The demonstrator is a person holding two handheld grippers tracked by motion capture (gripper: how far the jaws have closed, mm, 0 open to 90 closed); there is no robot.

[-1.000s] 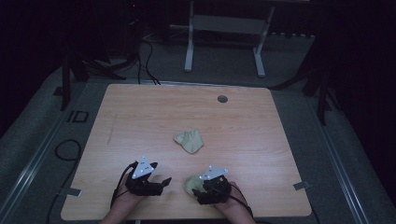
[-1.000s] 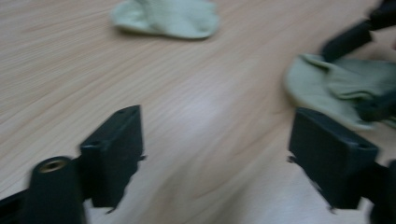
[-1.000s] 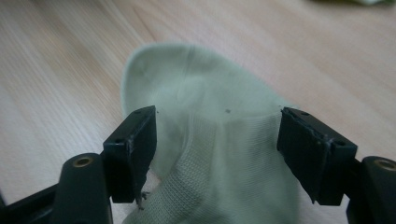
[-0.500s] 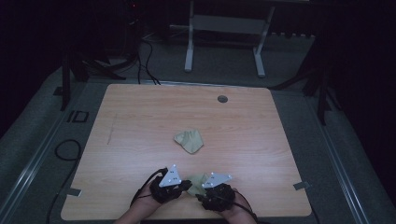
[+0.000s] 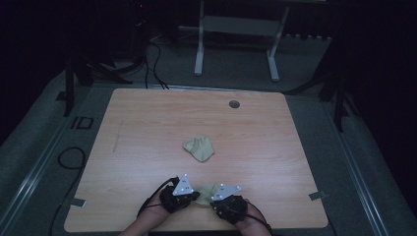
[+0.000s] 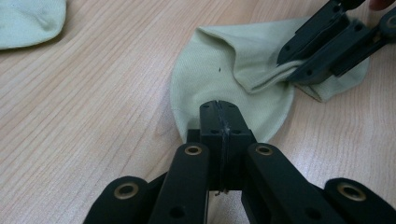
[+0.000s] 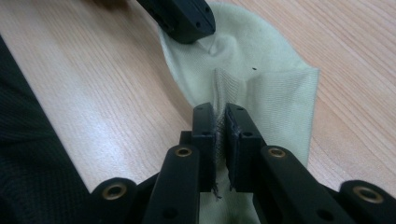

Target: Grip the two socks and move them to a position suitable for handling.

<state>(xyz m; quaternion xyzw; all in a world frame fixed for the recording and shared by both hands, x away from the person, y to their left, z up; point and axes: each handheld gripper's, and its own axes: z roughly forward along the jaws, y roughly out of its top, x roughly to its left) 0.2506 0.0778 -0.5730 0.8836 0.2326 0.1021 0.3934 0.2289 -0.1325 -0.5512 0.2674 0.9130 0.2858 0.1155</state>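
The pale green sock (image 5: 208, 189) I am working on lies flat near the table's near edge, just in front of me. It is a soft, fine-knit piece with a rounded end and a ribbed band. In my left gripper view that rounded edge (image 6: 219, 88) faces me, and one layer of the cloth is pulled up into a fold toward the far side. In my right gripper view the ribbed knit (image 7: 243, 93) is gathered into a raised pleat, with the rest spread smooth on the wood and a tiny dark speck on it.
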